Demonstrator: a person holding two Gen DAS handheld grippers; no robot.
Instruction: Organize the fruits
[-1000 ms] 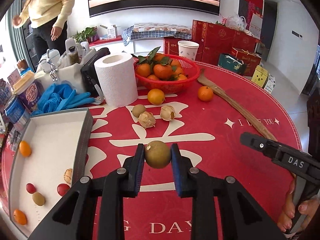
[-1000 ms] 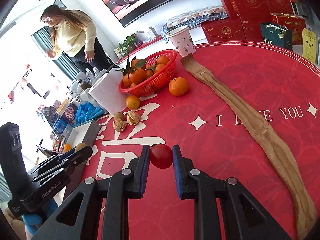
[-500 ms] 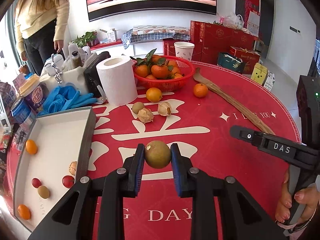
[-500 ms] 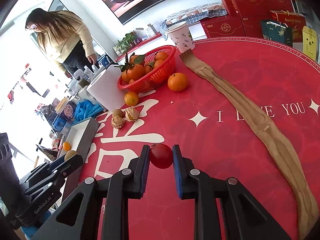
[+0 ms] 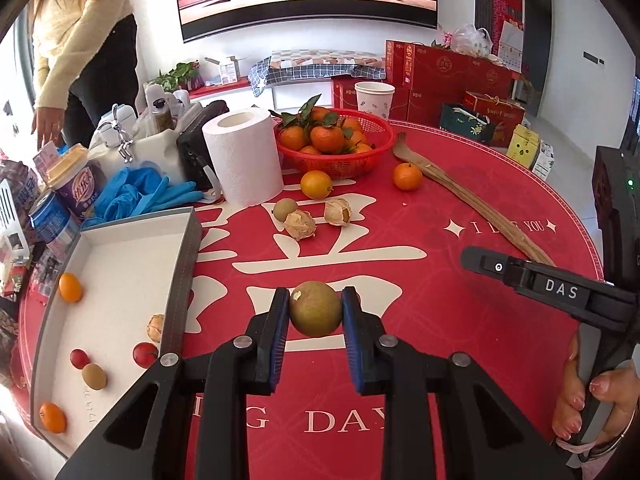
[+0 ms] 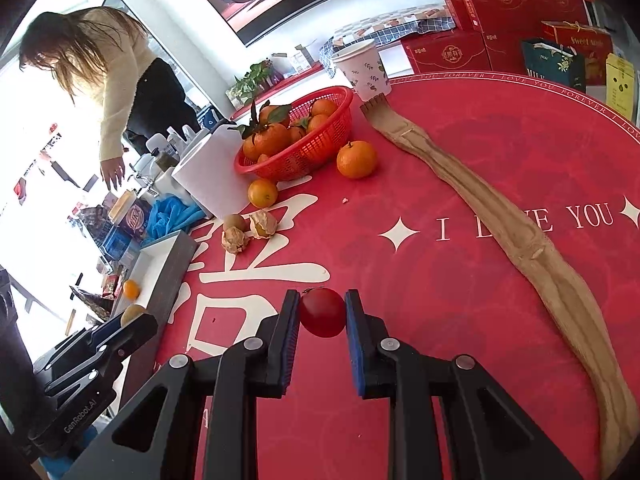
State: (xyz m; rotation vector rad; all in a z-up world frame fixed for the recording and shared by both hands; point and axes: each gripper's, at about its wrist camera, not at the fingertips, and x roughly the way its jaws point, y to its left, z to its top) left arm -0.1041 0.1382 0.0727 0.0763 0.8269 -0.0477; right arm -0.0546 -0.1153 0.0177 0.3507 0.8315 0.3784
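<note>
Above the round red counter (image 5: pixel 460 320), the left gripper (image 5: pixel 316 312) is squeezing a round brown-green fruit (image 5: pixel 315 309) and the right gripper (image 6: pixel 322 314) a small red tomato (image 6: pixel 322 312), so both should be going gently over the white tray with grey walls (image 5: pixel 182 280) before the jaws are letting go.

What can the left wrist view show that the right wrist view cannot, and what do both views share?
Only the left wrist view shows the inside of the white tray, with its small fruits, and the brown fruit clamped in the left gripper. Only the right wrist view shows the red fruit clamped in the right gripper. Both show the red basket of oranges, the paper roll and the wooden back scratcher.
</note>
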